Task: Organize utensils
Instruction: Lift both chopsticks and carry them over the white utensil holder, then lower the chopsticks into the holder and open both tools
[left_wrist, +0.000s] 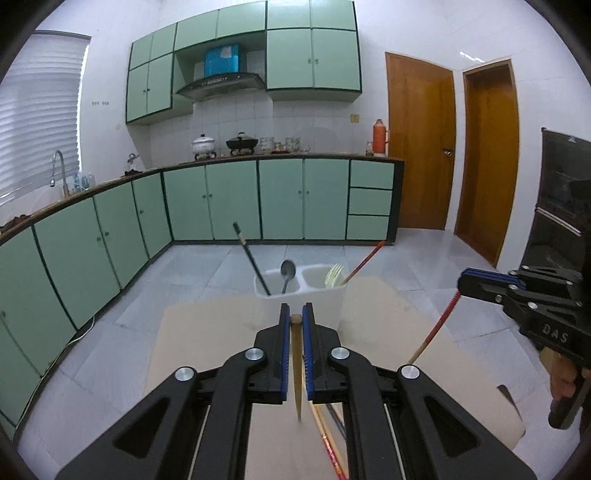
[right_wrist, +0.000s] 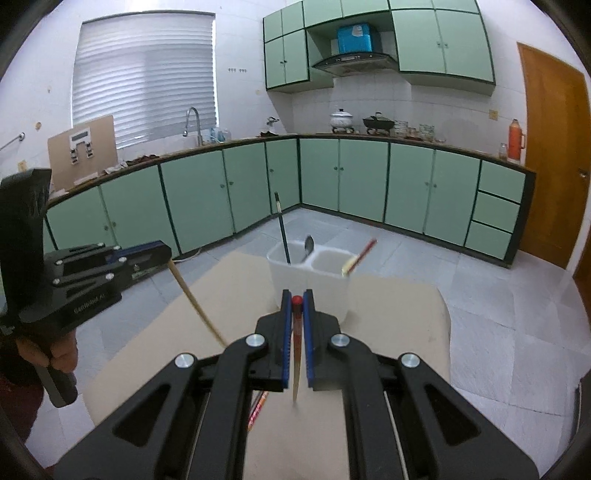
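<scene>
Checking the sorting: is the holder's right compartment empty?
No. The holder's right compartment holds a pale fork and a red chopstick.

Well beyond my fingers, green cabinets (left_wrist: 229, 199) run under a long kitchen surface (right_wrist: 369, 137). On it I see a white pot (left_wrist: 202, 143), a dark pot (left_wrist: 242, 143) beside it, and an orange flask (left_wrist: 378, 136) off to the right. A faucet (right_wrist: 192, 123) stands to the left below a window blind (right_wrist: 144, 74). Above hangs a range hood (left_wrist: 221, 84) with a blue box (left_wrist: 221, 61) over it. Two wooden doors (left_wrist: 421, 140) stand at right.
</scene>
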